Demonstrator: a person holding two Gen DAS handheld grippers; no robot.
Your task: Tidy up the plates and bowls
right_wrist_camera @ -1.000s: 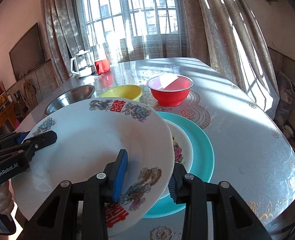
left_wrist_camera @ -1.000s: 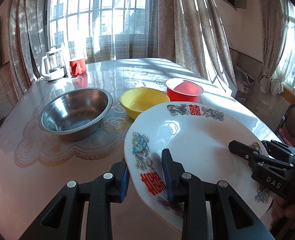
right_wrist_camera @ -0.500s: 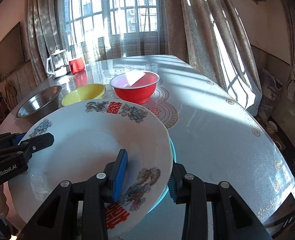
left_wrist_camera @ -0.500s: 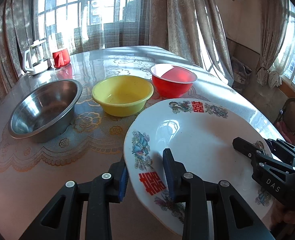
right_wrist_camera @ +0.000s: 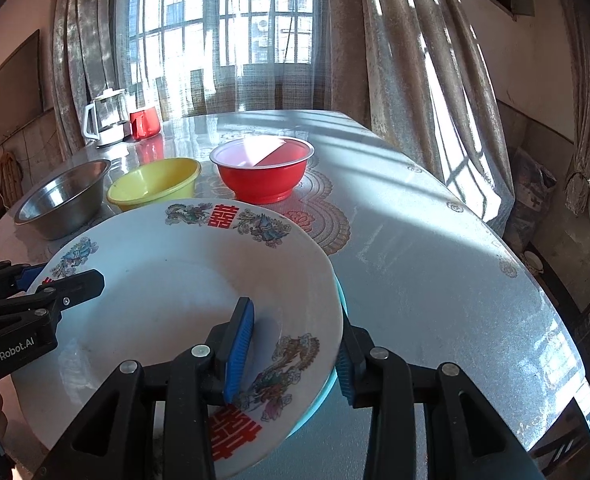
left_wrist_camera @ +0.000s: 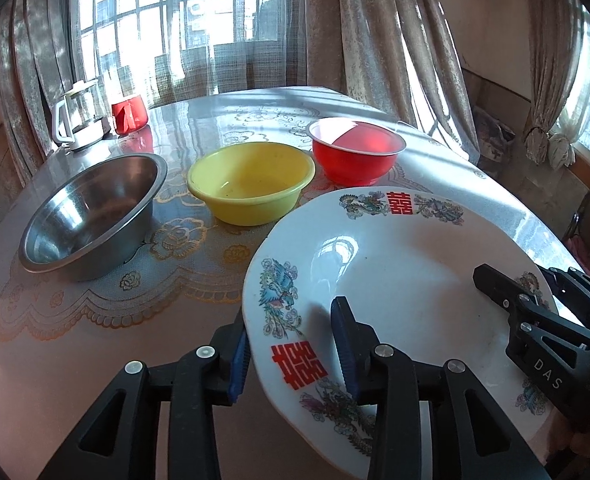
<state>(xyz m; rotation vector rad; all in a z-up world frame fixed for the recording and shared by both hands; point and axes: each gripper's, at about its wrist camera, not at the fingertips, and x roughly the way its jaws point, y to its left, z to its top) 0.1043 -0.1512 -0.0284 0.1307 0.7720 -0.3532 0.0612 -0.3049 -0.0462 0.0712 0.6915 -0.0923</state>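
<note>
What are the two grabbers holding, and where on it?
The left gripper and right gripper straddle the big white plate at opposite rims; the left's jaws are opening.

White plate (right_wrist_camera: 167,280) covers nearly all of the teal plate (right_wrist_camera: 341,300) under it; only a thin teal crescent shows along the right rim, and anything between the two is hidden. Near edge of the white plate is cut off behind the gripper bodies in both wrist views. Left gripper (left_wrist_camera: 291,344) jaws are opening around the plate's left rim; pad contact there cannot be told.
</note>
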